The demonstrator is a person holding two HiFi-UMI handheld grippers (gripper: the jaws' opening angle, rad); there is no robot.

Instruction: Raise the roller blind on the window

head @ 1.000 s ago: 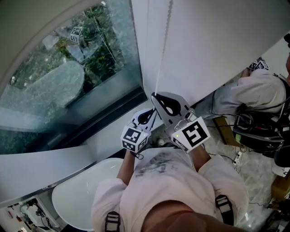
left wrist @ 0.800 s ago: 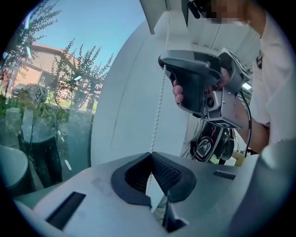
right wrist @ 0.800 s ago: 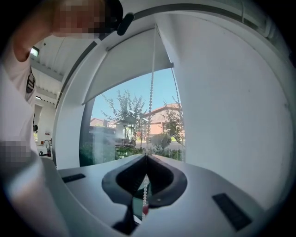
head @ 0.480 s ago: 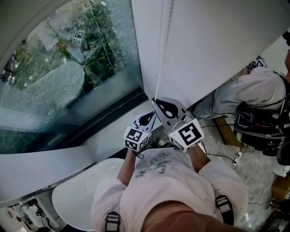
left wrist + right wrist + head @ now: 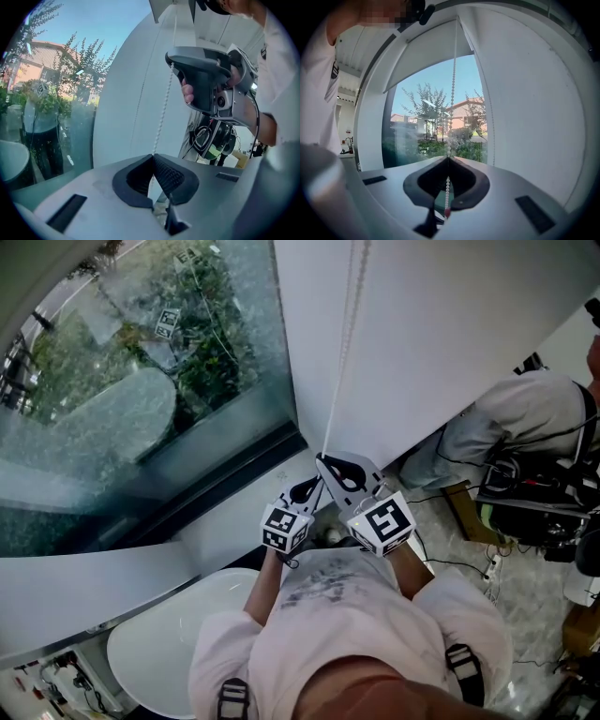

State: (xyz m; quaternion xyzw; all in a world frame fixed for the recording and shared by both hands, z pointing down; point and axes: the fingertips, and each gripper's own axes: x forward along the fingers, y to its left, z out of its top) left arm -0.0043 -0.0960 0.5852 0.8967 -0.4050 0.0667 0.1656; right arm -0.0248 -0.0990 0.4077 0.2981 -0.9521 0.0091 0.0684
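- Daylight comes through a tall curved glass window [image 5: 141, 409] with trees and a red-roofed house beyond it.
- At the top of the window hangs the white fabric roller blind [image 5: 426, 54]. It covers only the upper part of the glass, and its bottom edge runs on a slant in the right gripper view.
- Down the white wall at the right edge of the window runs a thin white bead chain [image 5: 339, 362].
- The person stands facing the window with both tools on that chain, at the window's lower right corner.
- The left gripper [image 5: 314, 483] has its black ribbed jaws pressed together, and the chain enters right where the tips meet, so it is clamped on the chain.
- The right gripper [image 5: 320, 458] sits just above the left one on the same strand. Its jaws are also closed tight on the beads, and a short tail ending in a reddish bead hangs behind the tips.
- Between the two grippers the strand runs straight and taut.
- A second, finer strand lies against the wall toward the window, touched by neither tool.
- Below the window, at the person's left, is a white oval bathtub [image 5: 178, 643].
- Well to the right of the window another person in a pale shirt [image 5: 525, 427] crouches on the floor among black cables and equipment.
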